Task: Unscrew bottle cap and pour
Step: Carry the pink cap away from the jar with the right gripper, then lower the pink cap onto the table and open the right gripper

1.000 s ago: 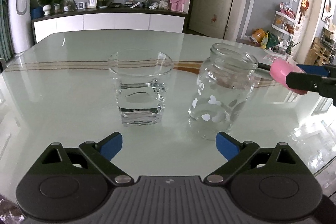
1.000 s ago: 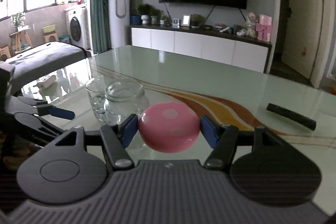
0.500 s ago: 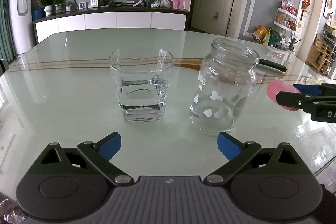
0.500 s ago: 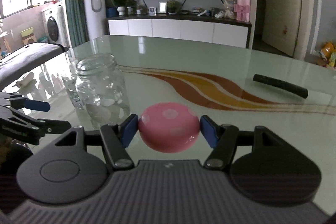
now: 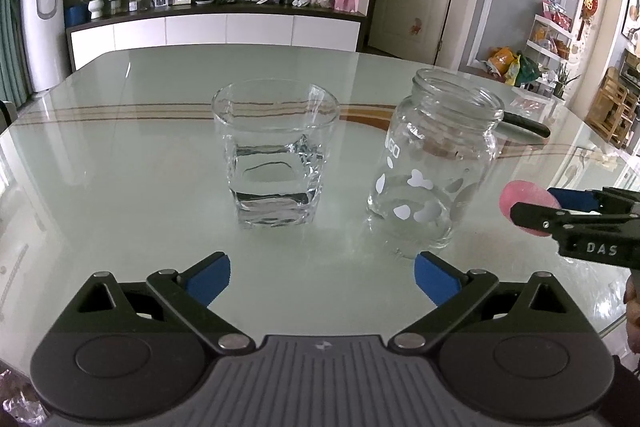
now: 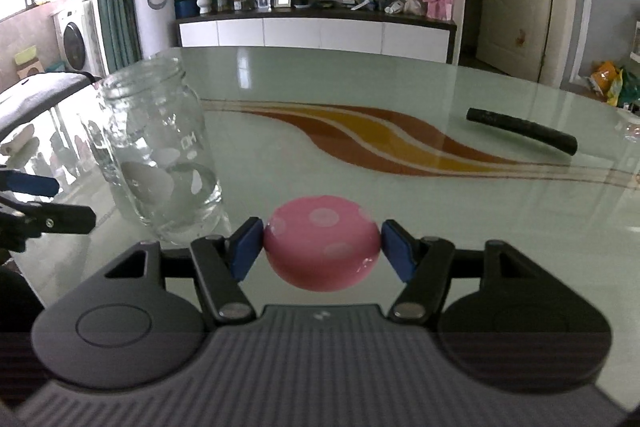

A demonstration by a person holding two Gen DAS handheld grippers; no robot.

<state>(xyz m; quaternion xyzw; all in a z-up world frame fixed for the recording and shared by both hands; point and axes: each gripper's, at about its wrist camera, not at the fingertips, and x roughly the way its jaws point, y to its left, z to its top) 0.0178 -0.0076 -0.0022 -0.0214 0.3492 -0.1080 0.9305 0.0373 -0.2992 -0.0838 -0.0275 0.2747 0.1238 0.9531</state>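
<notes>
On the pale green glass table (image 5: pixel 120 155), seen from the left wrist camera, a clear tumbler (image 5: pixel 275 158) stands at about 12 o'clock from the left tongs (image 5: pixel 322 277), upright and partly filled with clear liquid. The blue pads (image 5: pixel 208 278) of the left tongs are spread wide apart and grip nothing, resting low over the tabletop just short of both vessels. At about 1 o'clock stands the glass jar (image 5: pixel 434 163), upright, its threaded mouth uncovered, white spots printed on its wall and a little clear liquid at the bottom; it sits near the tumbler but apart from it. Behind the jar, towards 2 o'clock, a black stick-shaped object (image 5: pixel 524 126) lies flat on the table. At 3 o'clock the right tongs (image 5: pixel 532 213) come in from the edge of the frame, pinching the pink cap (image 5: pixel 524 197) edge-on, off to the jar's right and clear of it. From the right wrist camera, the left tongs' tips (image 6: pixel 36 203) show at 9 o'clock, the jar (image 6: pixel 156 151) stands at about 10 o'clock, and the right tongs (image 6: pixel 322 251) hold the pink cap (image 6: pixel 322 243), spotted with paler pink dots, squeezed between both blue pads just above the glass. At 2 o'clock the black object (image 6: pixel 522 131) lies beside the brown and yellow wave pattern (image 6: pixel 360 131) in the tabletop.
</notes>
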